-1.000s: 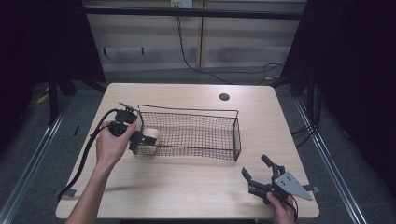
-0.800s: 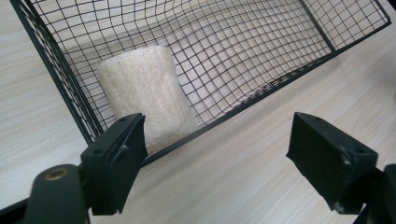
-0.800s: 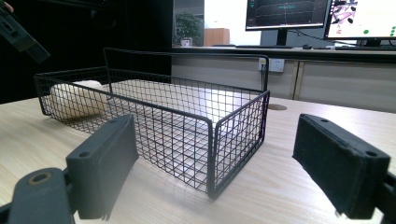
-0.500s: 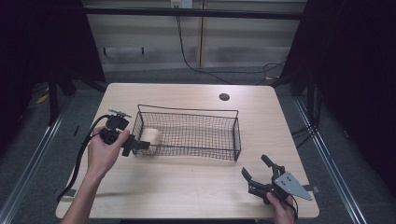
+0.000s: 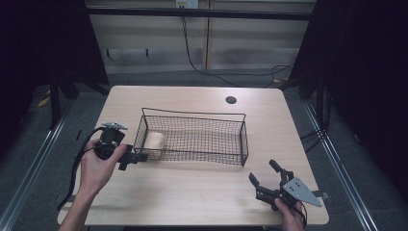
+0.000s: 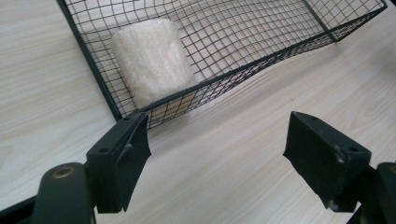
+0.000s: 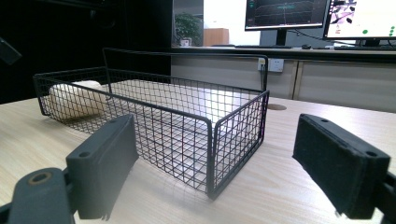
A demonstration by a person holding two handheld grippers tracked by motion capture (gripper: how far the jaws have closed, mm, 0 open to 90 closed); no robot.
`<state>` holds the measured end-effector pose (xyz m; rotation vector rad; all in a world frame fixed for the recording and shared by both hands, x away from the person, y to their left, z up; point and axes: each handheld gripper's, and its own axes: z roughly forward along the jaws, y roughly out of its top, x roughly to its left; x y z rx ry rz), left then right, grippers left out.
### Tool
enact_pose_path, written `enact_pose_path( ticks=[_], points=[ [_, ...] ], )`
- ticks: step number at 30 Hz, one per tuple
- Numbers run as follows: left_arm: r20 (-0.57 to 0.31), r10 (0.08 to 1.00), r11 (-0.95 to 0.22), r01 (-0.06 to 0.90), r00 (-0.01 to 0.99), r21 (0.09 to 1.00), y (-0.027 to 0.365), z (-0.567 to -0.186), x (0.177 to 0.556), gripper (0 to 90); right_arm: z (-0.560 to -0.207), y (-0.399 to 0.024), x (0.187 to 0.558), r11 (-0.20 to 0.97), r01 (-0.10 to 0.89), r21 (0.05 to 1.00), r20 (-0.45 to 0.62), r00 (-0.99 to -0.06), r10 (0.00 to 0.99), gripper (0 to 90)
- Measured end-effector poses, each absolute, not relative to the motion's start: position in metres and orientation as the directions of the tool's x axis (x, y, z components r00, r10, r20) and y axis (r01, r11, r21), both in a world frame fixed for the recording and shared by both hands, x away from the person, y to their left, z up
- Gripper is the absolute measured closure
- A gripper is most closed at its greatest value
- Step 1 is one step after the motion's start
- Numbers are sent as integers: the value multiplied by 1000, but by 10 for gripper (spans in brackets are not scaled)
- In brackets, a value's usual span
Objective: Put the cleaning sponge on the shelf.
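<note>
Left hand: it comes in from the bottom left of the high view and holds the left gripper.
Left gripper: it sits by the left end of the basket, just outside the near corner. In the left gripper view its two black jaws stand wide apart with only bare table between them. It holds nothing.
Cable: a black cable hangs from the left gripper and runs down past the arm.
Table: light wood with round corners. There is a small dark round hole near the far edge.
Basket: a black wire basket, long and low, in the middle of the table. It also shows in the left gripper view and the right gripper view.
Roll: a soft cream roll lies on its side inside the basket, at the left end, close against the end wall. You can see it through the wires in the left gripper view and, far off, in the right gripper view.
Right gripper: it is low at the near right corner of the table, well apart from the basket. Its jaws are spread wide and hold nothing; in the right gripper view the near right corner of the basket stands between them, farther off.
Grey plate: a three-cornered plate sits on top of the right gripper.
Right hand: it holds the right gripper from below, at the bottom edge of the high view.
Screens: lit computer screens stand on a desk far behind the table, in the right gripper view.
</note>
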<state>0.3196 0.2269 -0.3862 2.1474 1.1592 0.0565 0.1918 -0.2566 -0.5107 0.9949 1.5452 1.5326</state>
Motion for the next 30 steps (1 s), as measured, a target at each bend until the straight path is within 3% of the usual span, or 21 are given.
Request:
enact_pose_path(
  ticks=[9, 30],
  points=[
    [-281, 753, -356, 727, 595, 587, 238, -395, 304, 250, -511, -257, 192, -10, 27, 1000, 21, -432, 902, 130],
    [-333, 778, -258, 755, 532, 603, 281, -435, 261, 235, -511, -256, 192, -6, 26, 1000, 17, -434, 901, 130]
  ],
)
